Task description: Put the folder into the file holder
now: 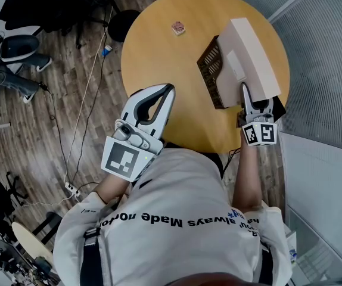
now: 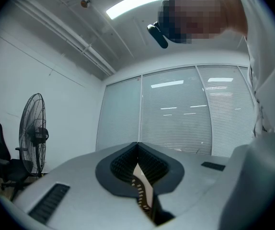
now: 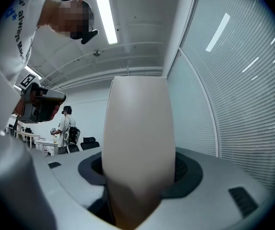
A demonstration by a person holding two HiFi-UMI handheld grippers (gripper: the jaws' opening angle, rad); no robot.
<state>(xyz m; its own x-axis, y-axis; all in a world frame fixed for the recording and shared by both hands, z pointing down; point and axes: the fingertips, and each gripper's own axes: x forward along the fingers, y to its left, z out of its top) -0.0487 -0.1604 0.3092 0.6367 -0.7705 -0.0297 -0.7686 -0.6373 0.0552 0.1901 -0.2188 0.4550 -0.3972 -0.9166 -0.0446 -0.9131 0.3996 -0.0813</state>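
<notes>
Folder (image 1: 251, 52), clamped in the right tongs (image 1: 245, 91), leans over the file holder (image 1: 210, 70) at the table's (image 1: 159, 46) 3 o'clock, seemingly for insertion; left tongs (image 1: 170, 89) rest closed.

folder (image 1: 251, 55) beside file holder (image 1: 210, 70) on table (image 1: 153, 52)

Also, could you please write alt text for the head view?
The right gripper grips a beige folder at a dark mesh file holder on a round wooden table. The left gripper, shut and empty, hovers near the table's edge.
</notes>
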